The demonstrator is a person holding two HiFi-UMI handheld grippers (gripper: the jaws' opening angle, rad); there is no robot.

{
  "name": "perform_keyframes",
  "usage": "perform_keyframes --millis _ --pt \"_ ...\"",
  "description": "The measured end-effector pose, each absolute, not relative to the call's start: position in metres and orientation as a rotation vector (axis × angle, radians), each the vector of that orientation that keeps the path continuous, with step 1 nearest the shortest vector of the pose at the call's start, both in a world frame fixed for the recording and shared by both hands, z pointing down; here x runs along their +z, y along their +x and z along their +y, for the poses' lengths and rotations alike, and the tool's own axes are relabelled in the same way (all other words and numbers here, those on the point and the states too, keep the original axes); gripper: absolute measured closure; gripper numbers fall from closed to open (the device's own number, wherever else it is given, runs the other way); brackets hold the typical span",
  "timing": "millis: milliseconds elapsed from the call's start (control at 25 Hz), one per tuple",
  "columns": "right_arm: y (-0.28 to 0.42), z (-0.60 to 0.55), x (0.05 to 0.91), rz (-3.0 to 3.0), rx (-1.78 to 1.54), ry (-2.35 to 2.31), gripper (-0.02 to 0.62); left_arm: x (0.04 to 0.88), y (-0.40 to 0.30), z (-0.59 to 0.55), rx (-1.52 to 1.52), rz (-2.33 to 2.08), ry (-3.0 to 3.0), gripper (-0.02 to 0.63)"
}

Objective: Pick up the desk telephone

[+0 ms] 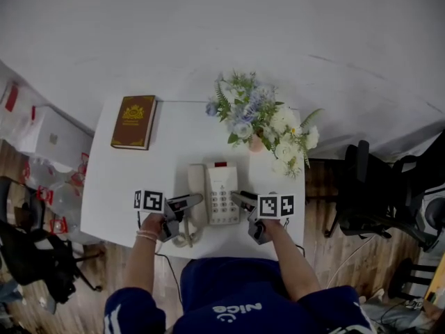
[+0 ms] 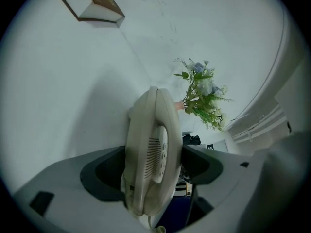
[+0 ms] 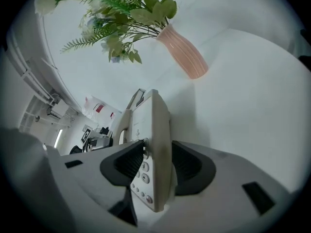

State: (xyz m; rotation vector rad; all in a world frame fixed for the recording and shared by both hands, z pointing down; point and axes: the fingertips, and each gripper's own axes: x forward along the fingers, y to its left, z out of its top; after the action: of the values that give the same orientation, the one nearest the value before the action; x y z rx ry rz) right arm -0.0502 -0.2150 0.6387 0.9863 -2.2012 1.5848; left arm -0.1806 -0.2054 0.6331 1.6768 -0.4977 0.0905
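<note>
Looking down, you see a white counter [image 1: 111,186] by a pale wall, a dark chair [image 1: 368,193] beside it. The desk telephone [image 1: 221,193] lies near its front edge. On your left gripper [image 1: 197,200] the fingers are apart around the handset [image 2: 150,149]; on your right gripper [image 1: 238,197] they are apart around the keypad side. Flowers [image 1: 261,117] mostly hide the vase [image 1: 256,145]; the left gripper view crops the book [image 2: 99,0].

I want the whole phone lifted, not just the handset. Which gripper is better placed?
Right, probably. The right gripper straddles the telephone at its keypad edge, jaws open; the left gripper straddles the handset side, which might lift off alone.
</note>
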Motion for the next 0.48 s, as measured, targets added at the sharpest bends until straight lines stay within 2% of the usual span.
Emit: perform_keyframes --millis 320,480 --pt "-0.0534 -0.2144 0.6407 -2.216 1.713 0.936 0.413 0.6353 -0.1799 -0.2077 0.052 -0.473 1.69 0.245" --pt "-0.055 -0.214 0.6399 -2.215 1.665 0.923 0.42 0.6352 -0.1806 -0.2075 0.051 -0.486 1.699 0.244"
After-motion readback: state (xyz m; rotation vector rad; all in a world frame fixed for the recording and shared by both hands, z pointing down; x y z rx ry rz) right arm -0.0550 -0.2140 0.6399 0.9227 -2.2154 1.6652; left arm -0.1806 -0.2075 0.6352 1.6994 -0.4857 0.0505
